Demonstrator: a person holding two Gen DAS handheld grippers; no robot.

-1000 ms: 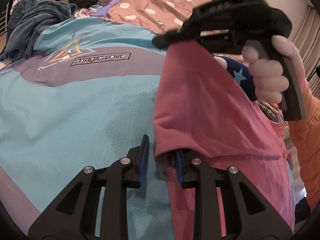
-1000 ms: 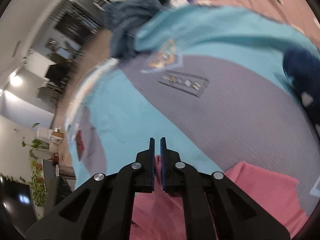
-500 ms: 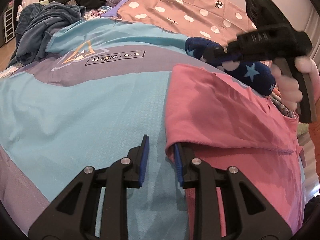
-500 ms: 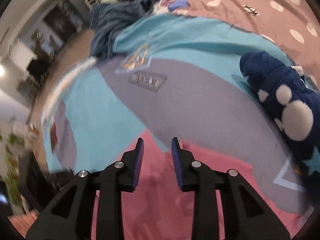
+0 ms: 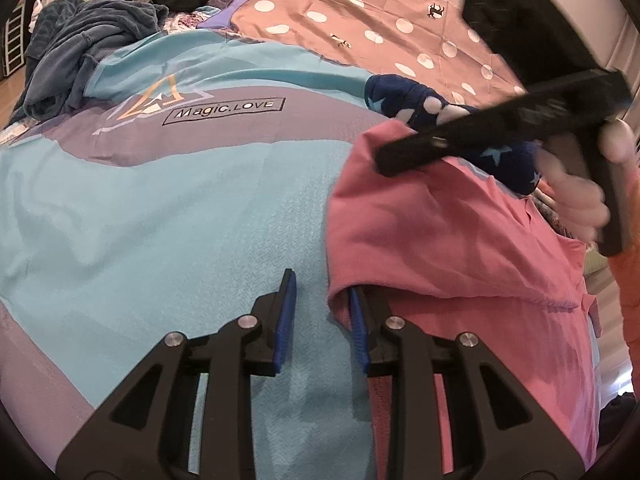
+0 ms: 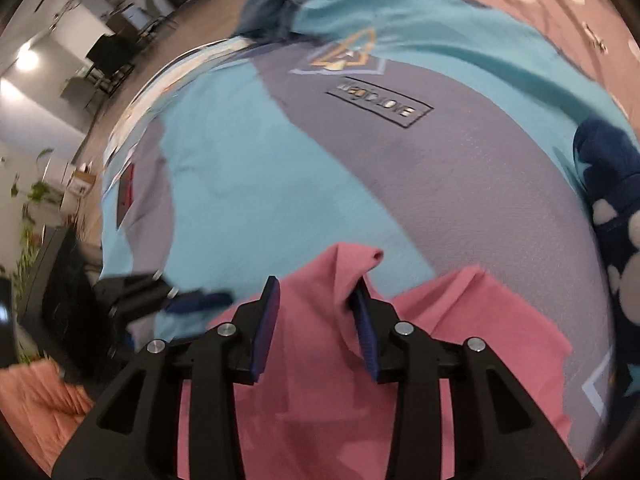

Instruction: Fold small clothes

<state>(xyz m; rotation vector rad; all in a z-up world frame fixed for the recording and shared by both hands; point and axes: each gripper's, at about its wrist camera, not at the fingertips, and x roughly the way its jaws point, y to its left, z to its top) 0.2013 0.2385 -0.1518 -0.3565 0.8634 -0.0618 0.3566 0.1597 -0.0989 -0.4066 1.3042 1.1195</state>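
Observation:
A pink garment (image 5: 448, 240) lies folded over on the teal and grey bedspread (image 5: 160, 208); it also shows in the right wrist view (image 6: 360, 392). My left gripper (image 5: 322, 318) is open at the garment's near left corner, its right finger tucked under the folded edge. My right gripper (image 6: 316, 320) is open just above the garment's far corner, where a raised bit of cloth stands between the jaws. In the left wrist view the right gripper (image 5: 384, 156) hovers over the garment's far edge.
A navy fleece item with stars and dots (image 5: 436, 108) lies just beyond the pink garment, also in the right wrist view (image 6: 612, 200). A dark blue pile of clothes (image 5: 84, 48) sits at the bed's far left. A brown dotted cover (image 5: 380, 24) lies behind.
My right gripper carried the pink garment's edge over, opened and let it go; the cloth now lies folded flat. My left gripper has stayed open at the near corner.

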